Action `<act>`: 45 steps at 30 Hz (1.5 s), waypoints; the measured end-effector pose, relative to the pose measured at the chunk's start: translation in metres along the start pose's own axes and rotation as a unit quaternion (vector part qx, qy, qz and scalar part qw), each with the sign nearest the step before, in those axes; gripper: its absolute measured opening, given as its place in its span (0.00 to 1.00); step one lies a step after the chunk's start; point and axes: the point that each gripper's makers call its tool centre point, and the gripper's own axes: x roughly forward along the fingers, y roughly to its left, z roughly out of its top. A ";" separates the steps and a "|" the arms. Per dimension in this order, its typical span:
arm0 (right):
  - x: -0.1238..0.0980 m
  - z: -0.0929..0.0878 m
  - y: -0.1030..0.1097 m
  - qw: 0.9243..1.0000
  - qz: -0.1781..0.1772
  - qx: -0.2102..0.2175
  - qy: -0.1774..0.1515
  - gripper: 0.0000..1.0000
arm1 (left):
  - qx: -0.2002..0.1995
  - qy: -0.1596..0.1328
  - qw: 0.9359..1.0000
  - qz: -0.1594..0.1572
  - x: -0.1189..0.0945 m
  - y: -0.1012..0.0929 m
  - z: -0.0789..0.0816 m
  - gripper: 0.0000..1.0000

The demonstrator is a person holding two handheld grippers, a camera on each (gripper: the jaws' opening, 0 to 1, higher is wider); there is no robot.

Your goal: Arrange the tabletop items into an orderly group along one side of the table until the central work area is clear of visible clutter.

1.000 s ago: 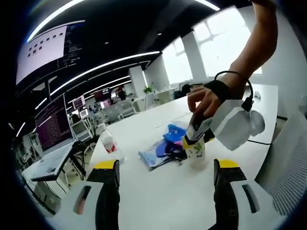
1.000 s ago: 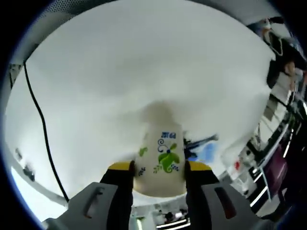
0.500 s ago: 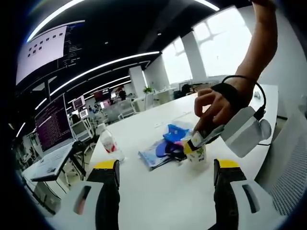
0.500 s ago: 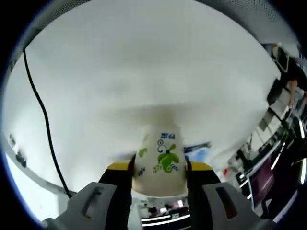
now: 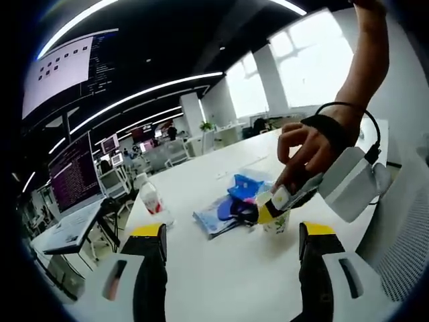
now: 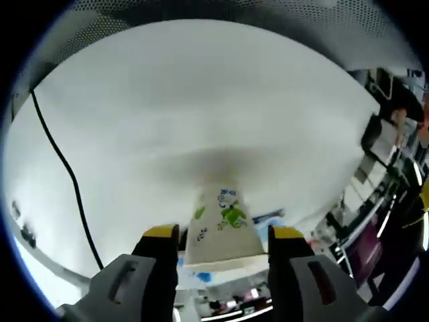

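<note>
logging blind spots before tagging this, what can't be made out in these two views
- Paper cup contents: left gripper view, the right tongs and hand cover its top.
- Blue items: left gripper view, too small and overlapped to identify.
- Bottle label: left gripper view, too small.
- Cup base: right gripper view, cut off between the tongs.

One paper cup (image 5: 275,220), one plastic bottle (image 5: 151,199) and one blue packet (image 5: 224,213) sit on one white table (image 5: 228,268). One black cable (image 6: 64,164) crosses it.

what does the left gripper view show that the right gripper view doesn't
Left gripper view: a bottle lying on its side, blue packets, monitors, and the hand holding the right gripper. Right gripper view: a black cable across the table. Both: the paper cup with green leaf print, standing between parted right jaws.
</note>
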 end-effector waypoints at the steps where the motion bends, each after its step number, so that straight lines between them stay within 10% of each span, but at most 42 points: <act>1: -0.001 0.000 -0.001 1.000 -0.002 -0.001 0.000 0.51 | 0.002 0.000 1.000 0.000 0.000 0.000 0.000 0.80; 15: -0.024 -0.002 -0.007 0.996 -0.044 0.071 -0.042 0.57 | 0.002 0.000 1.000 -0.003 0.001 -0.001 0.000 0.80; 23: -0.037 -0.006 0.001 0.964 -0.048 0.235 -0.112 0.68 | 0.005 0.002 1.000 -0.006 0.002 -0.003 -0.001 0.81; 29: -0.045 -0.014 0.009 0.881 -0.040 0.440 -0.167 0.74 | 0.006 0.003 1.000 -0.009 0.003 -0.003 -0.001 0.82; 34: -0.049 -0.021 0.015 0.787 -0.037 0.581 -0.201 0.82 | 0.007 0.003 1.000 -0.013 0.003 -0.005 -0.001 0.82; 38: -0.059 -0.030 0.003 0.686 -0.084 0.679 -0.246 0.84 | 0.006 0.003 1.000 -0.013 0.002 -0.005 -0.001 0.83; 39: -0.059 -0.032 0.003 0.648 -0.084 0.713 -0.256 0.85 | 0.004 0.001 1.000 -0.015 0.002 -0.006 0.000 0.83; 44: -0.060 -0.042 0.000 0.507 -0.110 0.805 -0.287 0.91 | 0.007 0.003 1.000 -0.015 0.003 -0.007 0.000 0.84; 45: -0.058 -0.043 0.003 0.494 -0.111 0.815 -0.282 0.91 | 0.006 0.002 1.000 -0.017 0.003 -0.008 0.000 0.84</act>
